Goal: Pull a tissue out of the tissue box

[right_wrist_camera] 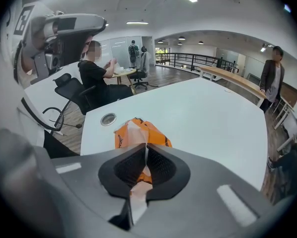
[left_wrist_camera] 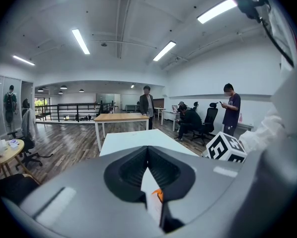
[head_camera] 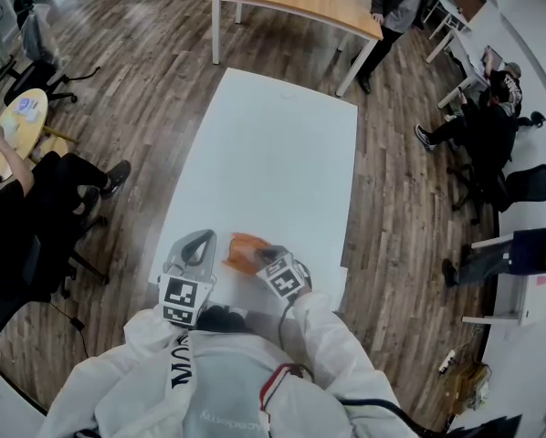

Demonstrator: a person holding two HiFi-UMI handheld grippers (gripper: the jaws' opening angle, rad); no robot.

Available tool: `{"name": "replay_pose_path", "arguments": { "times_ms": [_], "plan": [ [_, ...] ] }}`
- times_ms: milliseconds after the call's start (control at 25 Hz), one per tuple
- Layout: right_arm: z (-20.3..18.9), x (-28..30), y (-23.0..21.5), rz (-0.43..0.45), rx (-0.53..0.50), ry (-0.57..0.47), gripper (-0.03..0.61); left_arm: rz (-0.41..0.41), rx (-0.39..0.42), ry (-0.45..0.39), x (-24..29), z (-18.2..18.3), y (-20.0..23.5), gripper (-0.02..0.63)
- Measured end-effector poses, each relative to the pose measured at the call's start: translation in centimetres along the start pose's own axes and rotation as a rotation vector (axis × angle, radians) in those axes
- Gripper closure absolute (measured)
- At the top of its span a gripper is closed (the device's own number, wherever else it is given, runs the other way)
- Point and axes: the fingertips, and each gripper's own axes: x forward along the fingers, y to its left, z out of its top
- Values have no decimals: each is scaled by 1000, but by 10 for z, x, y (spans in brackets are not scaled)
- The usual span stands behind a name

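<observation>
**Desk:** As its jaws pinch the thin white tissue sheet (right_wrist_camera: 134, 132), where is the right gripper (right_wrist_camera: 145, 150)?

**Photographer:** Just above the orange plastic tissue pack (right_wrist_camera: 159, 138), which lies below and ahead on the white table (right_wrist_camera: 208, 113). The left gripper (head_camera: 195, 245) hovers beside it, jaws together.
</observation>
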Motion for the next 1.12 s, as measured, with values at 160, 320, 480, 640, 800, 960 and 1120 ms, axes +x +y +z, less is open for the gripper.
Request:
{"name": "replay_pose_path", "arguments": {
  "times_ms": [160,320,480,640,800,960,1120],
  "plan": [
    [7,-5,3,5,6,-28,572,-3,0,-1,0,1,-2,614],
    [11,-10,4,8,6,-42,572,-9,2,0,2,1,-5,614],
    [12,-14,4,11,14,-52,572,-15,8,-1,3,4,-8,614],
    [13,-17,6,13,27,-67,572,-16,7,-3,1,3,-9,614],
    [19,-21,7,10,37,-84,572,-18,11,-5,0,4,-7,614],
    [22,-22,7,13,51,-98,572,-23,13,-9,0,4,-8,614],
    [23,-25,8,9,54,-107,572,-26,16,-11,-1,4,-10,614]
  ]
}}
